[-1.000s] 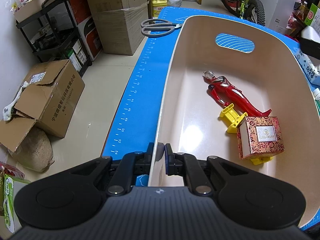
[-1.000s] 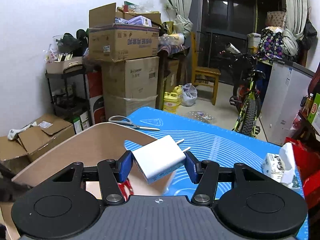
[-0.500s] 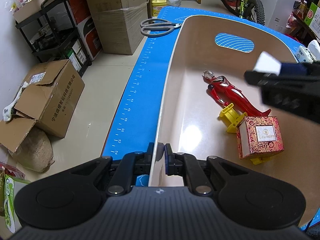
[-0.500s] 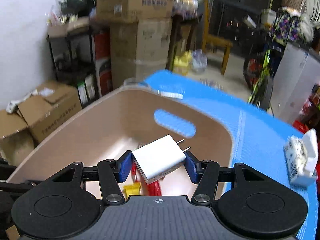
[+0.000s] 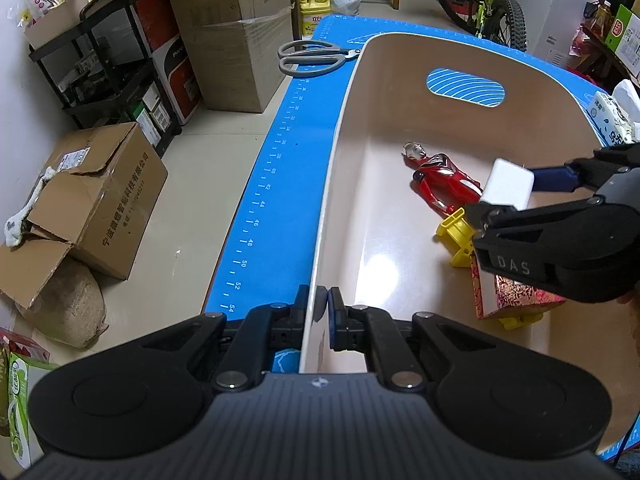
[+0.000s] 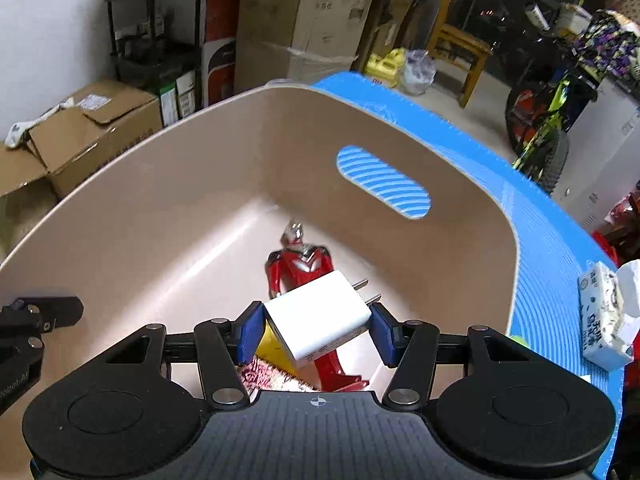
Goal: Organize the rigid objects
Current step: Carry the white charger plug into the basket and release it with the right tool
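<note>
- Since a second earlier, the right gripper (image 6: 317, 327) had swung down from above the blue mat (image 5: 272, 184) to hang over the inside of the beige bin (image 5: 348, 184), pinching the white charger (image 6: 318, 319).
- Below the charger lay a red toy figure (image 6: 298, 264), a yellow toy (image 5: 456, 236) and a patterned box (image 5: 516, 300).
- The left gripper (image 5: 321, 309) stayed pressed together on the bin's near rim.
- Scissors (image 5: 310, 58) lay on the mat beyond the bin.
</note>
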Demonstrator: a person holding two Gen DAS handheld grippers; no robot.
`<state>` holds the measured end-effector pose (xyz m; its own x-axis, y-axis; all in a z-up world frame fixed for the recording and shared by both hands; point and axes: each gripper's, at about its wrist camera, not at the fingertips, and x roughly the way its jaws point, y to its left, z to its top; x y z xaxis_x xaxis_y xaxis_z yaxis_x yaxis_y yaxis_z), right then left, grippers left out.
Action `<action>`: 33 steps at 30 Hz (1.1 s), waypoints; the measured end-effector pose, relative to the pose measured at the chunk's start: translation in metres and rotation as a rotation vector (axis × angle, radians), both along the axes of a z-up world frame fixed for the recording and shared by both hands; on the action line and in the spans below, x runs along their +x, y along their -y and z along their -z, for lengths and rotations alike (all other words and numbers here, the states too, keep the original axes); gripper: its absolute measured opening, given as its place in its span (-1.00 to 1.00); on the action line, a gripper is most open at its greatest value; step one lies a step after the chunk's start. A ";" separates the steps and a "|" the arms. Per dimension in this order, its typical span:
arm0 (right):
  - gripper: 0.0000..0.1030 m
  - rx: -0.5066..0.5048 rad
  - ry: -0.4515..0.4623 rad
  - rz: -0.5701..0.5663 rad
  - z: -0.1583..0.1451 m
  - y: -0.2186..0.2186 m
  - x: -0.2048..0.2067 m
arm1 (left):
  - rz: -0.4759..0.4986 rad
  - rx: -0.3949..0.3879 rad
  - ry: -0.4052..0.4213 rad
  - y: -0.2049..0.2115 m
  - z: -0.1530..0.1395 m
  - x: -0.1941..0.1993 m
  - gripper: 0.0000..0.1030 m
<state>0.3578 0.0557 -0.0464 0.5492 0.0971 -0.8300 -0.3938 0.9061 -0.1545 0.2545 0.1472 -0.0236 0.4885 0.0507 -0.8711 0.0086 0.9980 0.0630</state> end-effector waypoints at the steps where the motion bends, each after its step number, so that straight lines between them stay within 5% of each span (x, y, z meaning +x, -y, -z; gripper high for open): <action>1: 0.18 0.000 -0.014 0.003 0.001 0.000 0.001 | 0.000 0.000 0.000 0.000 0.000 0.000 -0.80; 6: 0.40 0.063 -0.002 0.013 -0.005 0.011 -0.001 | -0.003 -0.003 -0.006 -0.001 0.000 0.001 -0.79; 21: 0.58 0.223 0.250 0.165 -0.070 0.084 -0.024 | -0.004 -0.004 -0.005 -0.001 0.001 0.000 -0.79; 26: 0.58 0.184 0.297 0.230 -0.070 0.116 -0.027 | 0.000 -0.001 -0.004 0.000 0.000 0.000 -0.79; 33: 0.58 0.181 0.247 0.333 -0.051 0.168 -0.023 | -0.003 0.000 -0.005 0.000 0.000 0.001 -0.79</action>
